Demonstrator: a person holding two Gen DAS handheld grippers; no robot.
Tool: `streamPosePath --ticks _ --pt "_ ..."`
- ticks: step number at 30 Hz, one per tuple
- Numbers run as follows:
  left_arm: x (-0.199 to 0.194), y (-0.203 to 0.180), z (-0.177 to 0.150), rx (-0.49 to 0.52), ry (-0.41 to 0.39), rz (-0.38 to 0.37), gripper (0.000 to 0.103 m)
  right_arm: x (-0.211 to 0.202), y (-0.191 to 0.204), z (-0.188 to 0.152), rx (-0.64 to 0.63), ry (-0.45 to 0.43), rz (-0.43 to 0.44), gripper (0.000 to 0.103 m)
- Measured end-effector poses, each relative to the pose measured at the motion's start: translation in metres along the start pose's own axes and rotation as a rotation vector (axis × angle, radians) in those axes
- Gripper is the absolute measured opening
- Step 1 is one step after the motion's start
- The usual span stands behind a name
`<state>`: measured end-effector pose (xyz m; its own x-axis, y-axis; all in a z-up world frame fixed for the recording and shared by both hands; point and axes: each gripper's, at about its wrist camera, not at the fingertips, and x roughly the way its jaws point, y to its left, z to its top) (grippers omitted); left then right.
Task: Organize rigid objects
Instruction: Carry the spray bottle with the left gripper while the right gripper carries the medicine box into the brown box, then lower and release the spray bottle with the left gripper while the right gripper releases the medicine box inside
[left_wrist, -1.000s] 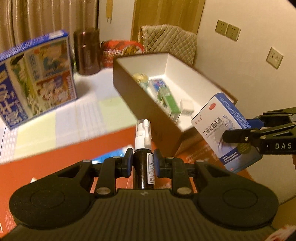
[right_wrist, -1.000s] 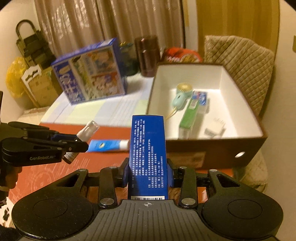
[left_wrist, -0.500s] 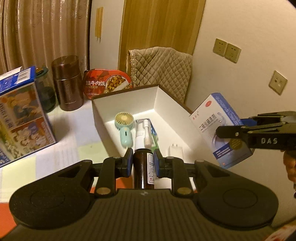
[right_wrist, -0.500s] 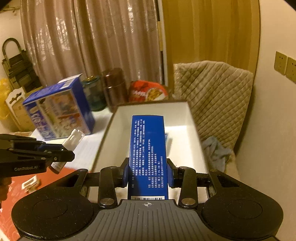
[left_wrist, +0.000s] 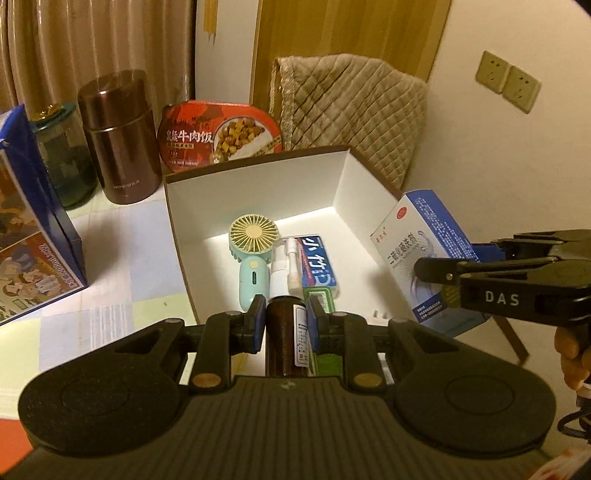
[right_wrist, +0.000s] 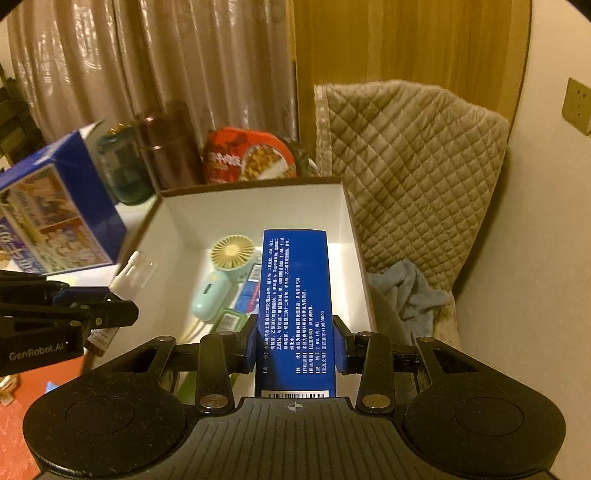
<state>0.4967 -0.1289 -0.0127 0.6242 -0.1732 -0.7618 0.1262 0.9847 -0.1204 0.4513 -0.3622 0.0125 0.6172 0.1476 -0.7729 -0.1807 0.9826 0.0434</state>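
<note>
Curtains and a quilted chair are filling the background as I am looking through the left view: my left tool (left_wrist: 282, 319) is clamping a smooth brown spray bottle (left_wrist: 284, 328) over the white-lined cardboard box (left_wrist: 258, 192), where a ribbed plastic fan (left_wrist: 251, 258) and a flat carton are already lying. Through the right view, my right tool (right_wrist: 295, 349) is gripping a stiff, glossy blue medicine box (right_wrist: 295, 306) above the same box. Both items, I judge, are waiting to be dropped in.
</note>
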Motion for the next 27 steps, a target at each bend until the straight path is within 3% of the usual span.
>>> streamPosePath --ticks 11,27 --pt "0.038 0.01 0.011 -0.022 0.034 0.014 0.019 0.047 -0.011 0.021 -0.041 -0.024 -0.047 0.037" --pt "0.065 0.003 0.004 0.013 0.084 -0.005 0.021 0.04 -0.02 0.007 -0.001 0.002 0.03 0.04"
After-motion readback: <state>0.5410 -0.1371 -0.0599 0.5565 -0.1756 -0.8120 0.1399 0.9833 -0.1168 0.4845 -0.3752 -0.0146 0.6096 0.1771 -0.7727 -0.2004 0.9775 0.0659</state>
